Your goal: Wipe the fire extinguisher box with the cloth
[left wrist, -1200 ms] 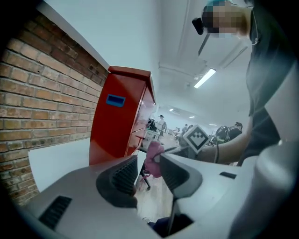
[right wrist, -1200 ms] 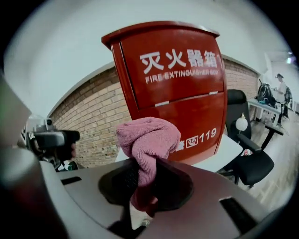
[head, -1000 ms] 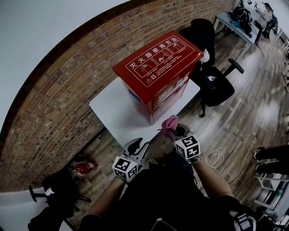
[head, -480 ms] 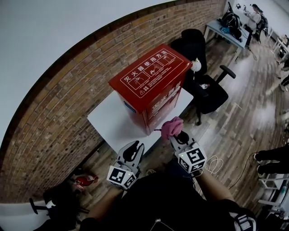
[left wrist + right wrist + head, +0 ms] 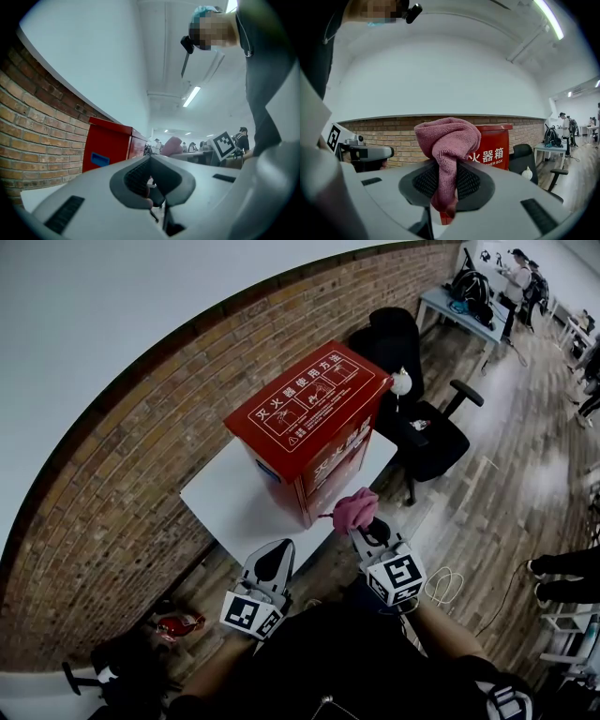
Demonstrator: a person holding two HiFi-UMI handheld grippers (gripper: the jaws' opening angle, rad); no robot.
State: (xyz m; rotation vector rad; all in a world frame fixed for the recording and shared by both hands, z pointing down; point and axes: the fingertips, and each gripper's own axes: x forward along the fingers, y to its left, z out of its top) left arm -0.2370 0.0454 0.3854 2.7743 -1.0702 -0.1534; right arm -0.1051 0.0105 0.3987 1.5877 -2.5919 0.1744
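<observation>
Right gripper (image 5: 446,190) is pinching the cloth (image 5: 449,138) by a thin fold, left gripper (image 5: 151,187) just closing empty; rubbing the fire extinguisher box (image 5: 309,413) may be tugging it loose.

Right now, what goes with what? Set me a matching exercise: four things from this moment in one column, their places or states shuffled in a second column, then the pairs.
1. pink cloth
2. fire extinguisher box
3. left gripper
4. black office chair

A. on the wooden floor beside the white table
B. shut, nothing between the jaws
C. clamped in the right gripper
D. standing on the white table

Pairs: 1-C, 2-D, 3-B, 4-A.

The left gripper's jaws have just been closing, with nothing between them.
</observation>
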